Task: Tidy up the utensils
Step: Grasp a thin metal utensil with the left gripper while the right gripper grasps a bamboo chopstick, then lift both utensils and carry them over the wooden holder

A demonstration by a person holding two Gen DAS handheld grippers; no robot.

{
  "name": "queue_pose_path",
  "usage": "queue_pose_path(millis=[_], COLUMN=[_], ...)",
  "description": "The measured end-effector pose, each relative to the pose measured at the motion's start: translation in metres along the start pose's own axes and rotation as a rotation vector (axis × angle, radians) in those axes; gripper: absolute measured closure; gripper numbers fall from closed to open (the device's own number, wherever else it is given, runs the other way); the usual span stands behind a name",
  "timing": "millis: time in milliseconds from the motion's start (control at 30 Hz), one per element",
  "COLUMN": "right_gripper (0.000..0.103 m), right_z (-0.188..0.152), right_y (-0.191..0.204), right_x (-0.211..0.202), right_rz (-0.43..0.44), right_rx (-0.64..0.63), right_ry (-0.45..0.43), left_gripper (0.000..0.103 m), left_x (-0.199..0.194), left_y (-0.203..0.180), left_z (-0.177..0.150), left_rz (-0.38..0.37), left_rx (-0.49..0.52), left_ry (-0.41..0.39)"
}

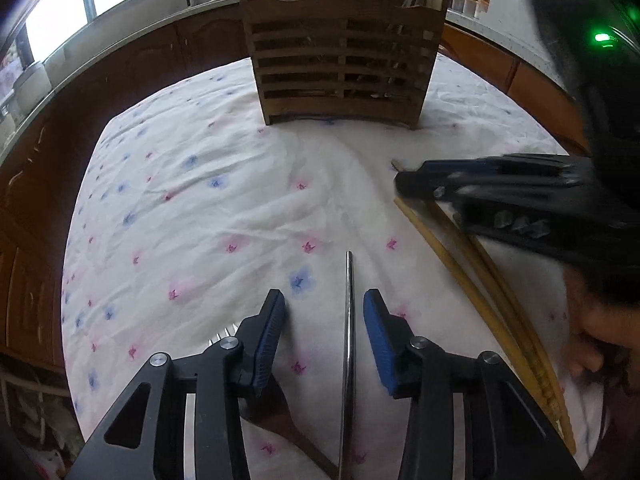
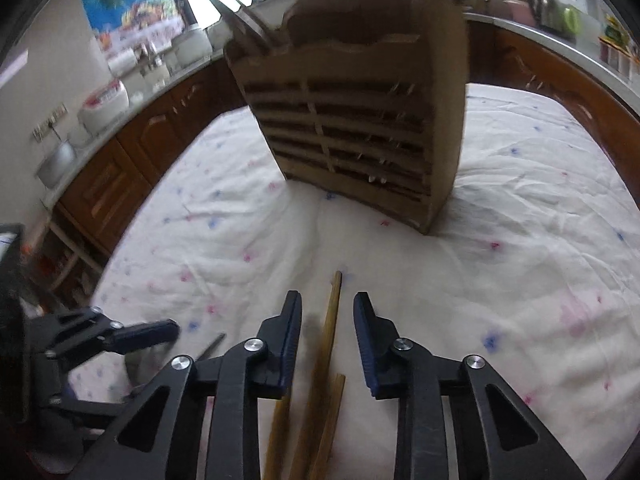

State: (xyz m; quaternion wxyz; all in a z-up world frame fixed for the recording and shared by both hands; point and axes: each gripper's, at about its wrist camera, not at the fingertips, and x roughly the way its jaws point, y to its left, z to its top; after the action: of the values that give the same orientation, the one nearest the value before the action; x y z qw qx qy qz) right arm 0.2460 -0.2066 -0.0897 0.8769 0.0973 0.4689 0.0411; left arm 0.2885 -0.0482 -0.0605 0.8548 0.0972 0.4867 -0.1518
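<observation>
- Left gripper (image 1: 324, 312): jaws apart, straddling a thin steel rod (image 1: 349, 320) without touching it.
- Right gripper (image 2: 327, 320): jaws apart around long yellow-brown chopsticks (image 2: 330, 320).
- Slatted wooden holder (image 1: 340, 60) upright beyond, on the floral cloth (image 1: 180, 200).

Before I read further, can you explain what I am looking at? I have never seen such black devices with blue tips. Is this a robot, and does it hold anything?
It is no robot arm. A person holds one pair of tongs in each hand, and a camera on each looks forward along its two fingers. That gives two pictures of one table.

In the left camera's picture, the left tongs straddle a thin metal utensil handle. The blue pads do not touch it, so nothing is held yet. A fork and a wooden utensil lie partly hidden beneath.

In the right camera's picture, the right tongs straddle wooden chopsticks, also with gaps at both sides.

Everything lies on a flowered white cloth. Behind stands a slatted wooden utensil holder, with some utensils already in it.
</observation>
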Motion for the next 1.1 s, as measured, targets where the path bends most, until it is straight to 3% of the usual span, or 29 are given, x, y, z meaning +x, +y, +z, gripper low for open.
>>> queue_pose_path(millis=[33, 100, 167, 200, 500, 900, 1100], right_gripper=[0.079, 0.083, 0.093, 0.094, 0.098, 0.098, 0.098], right_z=[0.0, 0.002, 0.002, 0.001, -0.001, 0.003, 0.003], right_y=[0.002, 0.005, 0.006, 0.006, -0.003, -0.01, -0.001], right_x=[0.0, 0.0, -0.001, -0.002, -0.024, -0.116, -0.134], right_rz=[-0.015, -0.033, -0.062, -0.062, 0.003, 0.078, 0.087], right_rx=[-0.025, -0.043, -0.067, -0.07, -0.01, 0.063, 0.068], right_ry=[-0.008, 0.003, 0.008, 0.007, -0.047, -0.243, -0.297], left_gripper=[0.066, 0.086, 0.098, 0.1, 0.1, 0.1, 0.1], left_x=[0.0, 0.0, 0.001, 0.002, -0.008, -0.087, -0.116], left_y=[0.0, 0.0, -0.001, -0.003, 0.01, 0.033, 0.037], left_z=[0.0, 0.002, 0.003, 0.003, 0.003, -0.01, -0.021], left_rz=[-0.003, -0.012, -0.028, -0.025, -0.072, -0.16, -0.178], left_rx=[0.003, 0.008, 0.011, 0.016, -0.049, -0.143, -0.157], left_ry=[0.0, -0.001, -0.002, -0.007, -0.036, -0.208, -0.265])
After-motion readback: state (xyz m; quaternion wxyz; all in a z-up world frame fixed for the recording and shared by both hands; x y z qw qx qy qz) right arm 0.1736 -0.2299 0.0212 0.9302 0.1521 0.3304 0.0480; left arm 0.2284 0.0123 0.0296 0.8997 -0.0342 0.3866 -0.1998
